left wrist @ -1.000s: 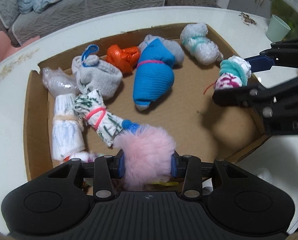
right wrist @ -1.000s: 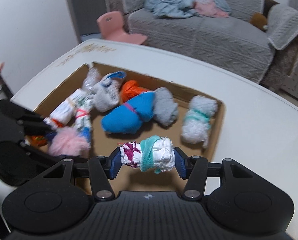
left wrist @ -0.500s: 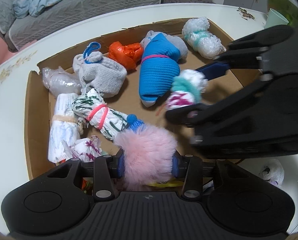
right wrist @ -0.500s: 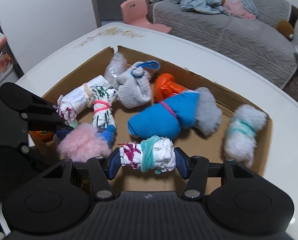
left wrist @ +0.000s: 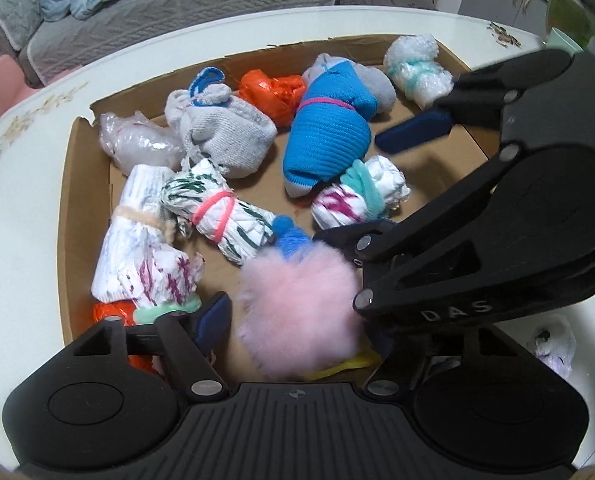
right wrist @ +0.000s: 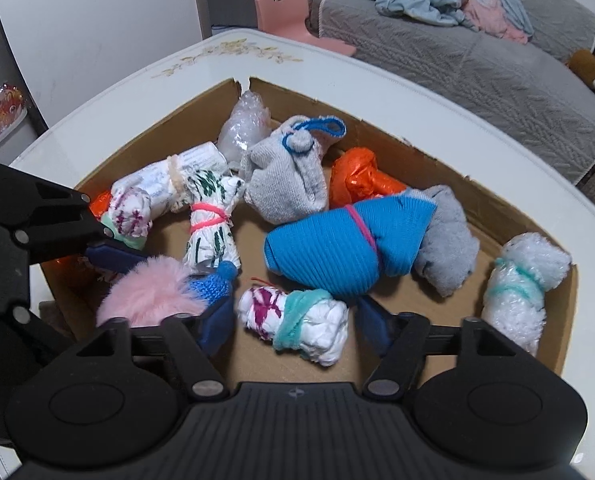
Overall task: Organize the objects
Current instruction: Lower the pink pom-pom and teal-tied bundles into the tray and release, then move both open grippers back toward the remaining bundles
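Note:
A cardboard box on a white table holds several bundled items. The pink fluffy ball lies at the box's near edge between my left gripper's open fingers; it also shows in the right wrist view. The white bundle with a teal band and magenta print lies on the box floor between my right gripper's open fingers; it also shows in the left wrist view. A blue sock roll lies just behind it.
The box also holds a grey sock bundle, orange bag, clear plastic wad, green-print bundle, white bubble-wrap roll and other rolls at left. A sofa and pink chair stand beyond the table.
Both grippers have opened. The pink ball and the teal-banded bundle now lie loose in the box. The right gripper moved down and left into the box.

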`<state>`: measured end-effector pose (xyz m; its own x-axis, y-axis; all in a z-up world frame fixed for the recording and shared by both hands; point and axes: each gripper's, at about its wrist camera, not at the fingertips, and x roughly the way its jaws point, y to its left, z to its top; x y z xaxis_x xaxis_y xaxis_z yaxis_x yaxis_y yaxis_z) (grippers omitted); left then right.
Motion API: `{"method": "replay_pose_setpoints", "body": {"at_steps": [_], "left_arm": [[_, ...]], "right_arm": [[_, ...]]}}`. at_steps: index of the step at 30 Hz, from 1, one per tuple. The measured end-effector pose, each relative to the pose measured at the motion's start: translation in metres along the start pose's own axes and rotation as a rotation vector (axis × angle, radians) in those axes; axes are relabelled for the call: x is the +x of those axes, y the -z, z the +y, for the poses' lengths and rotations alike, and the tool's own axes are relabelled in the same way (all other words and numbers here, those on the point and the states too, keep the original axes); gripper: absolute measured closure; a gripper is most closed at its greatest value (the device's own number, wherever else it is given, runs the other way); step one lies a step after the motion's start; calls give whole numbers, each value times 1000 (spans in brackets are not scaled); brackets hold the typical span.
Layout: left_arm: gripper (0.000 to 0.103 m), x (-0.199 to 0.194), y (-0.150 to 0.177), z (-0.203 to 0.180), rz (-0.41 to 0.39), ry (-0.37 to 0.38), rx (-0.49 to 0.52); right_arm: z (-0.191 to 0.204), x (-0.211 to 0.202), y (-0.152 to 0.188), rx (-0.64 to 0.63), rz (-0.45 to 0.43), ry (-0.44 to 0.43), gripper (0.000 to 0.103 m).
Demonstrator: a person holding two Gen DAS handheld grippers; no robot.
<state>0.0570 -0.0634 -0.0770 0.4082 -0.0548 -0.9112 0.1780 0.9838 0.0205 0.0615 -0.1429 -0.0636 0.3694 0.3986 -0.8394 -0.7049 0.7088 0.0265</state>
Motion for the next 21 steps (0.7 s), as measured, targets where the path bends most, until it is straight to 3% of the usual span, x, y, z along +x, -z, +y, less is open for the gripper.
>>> {"method": "replay_pose_setpoints", "body": {"at_steps": [1, 7, 13, 21], "left_arm": [[21, -2, 1, -1, -3, 0, 5], [19, -17, 0, -1, -25, 14, -3], [16, -58, 2, -2, -67, 38, -37], [15, -107, 30, 5, -121, 30, -45]], "right_arm": [[1, -4, 0, -2, -5, 6, 25], [3, -30, -1, -9, -42, 31, 19], [-1, -62, 9, 75, -100, 47, 16], [5, -100, 21, 116, -189, 86, 11]]}}
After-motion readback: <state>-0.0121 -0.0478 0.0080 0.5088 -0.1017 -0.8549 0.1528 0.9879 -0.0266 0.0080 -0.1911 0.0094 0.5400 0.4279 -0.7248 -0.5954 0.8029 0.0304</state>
